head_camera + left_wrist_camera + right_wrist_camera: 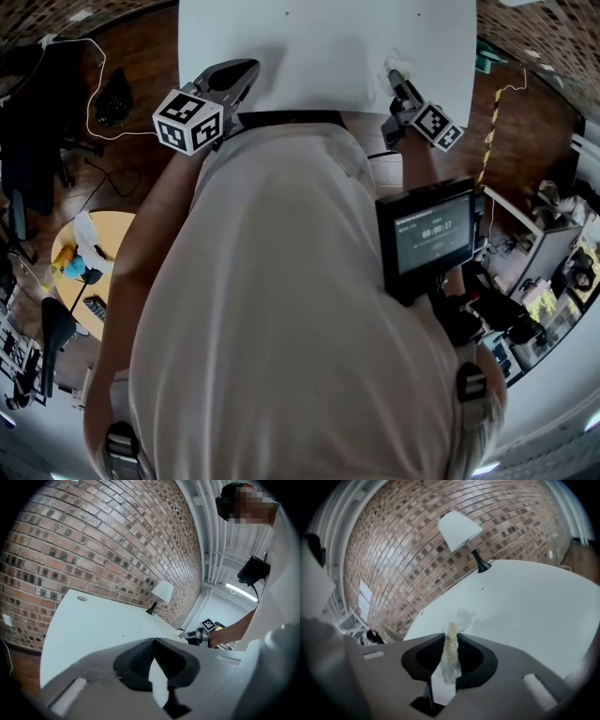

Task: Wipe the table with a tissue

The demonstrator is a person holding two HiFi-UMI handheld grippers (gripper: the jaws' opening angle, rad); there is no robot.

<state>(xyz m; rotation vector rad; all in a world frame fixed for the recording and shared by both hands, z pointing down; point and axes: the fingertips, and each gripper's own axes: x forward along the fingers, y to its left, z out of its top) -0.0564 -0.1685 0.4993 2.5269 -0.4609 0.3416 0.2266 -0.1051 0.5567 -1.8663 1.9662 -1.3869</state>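
Item: tissue (pixel 451 654), white, crumpled, with a yellowish streak along the pinched fold; location: clamped in the right gripper (pixel 450 638), a loose tuft showing past the jaw tips and a tail hanging behind them; position: over the near right part of the white table (pixel 328 42); whether the tuft touches the surface cannot be told. Right gripper: jaws closed onto the tissue, angled down toward the tabletop. Left gripper (pixel 153 641): jaws together, nothing between them, held at the table's near left edge, well apart from the tissue. Handling, as judged: very light, soft and limp; no stiffness of its own, so it should fold and drag under the jaws; likely to tear or shed if scrubbed hard. Best hold, as judged: the bunched middle, as now, with enough tuft ahead of the tips to meet the table before the jaws do. Also present: a lamp (pixel 461 531) at the table's far side; a brick wall (pixel 93 541) behind.
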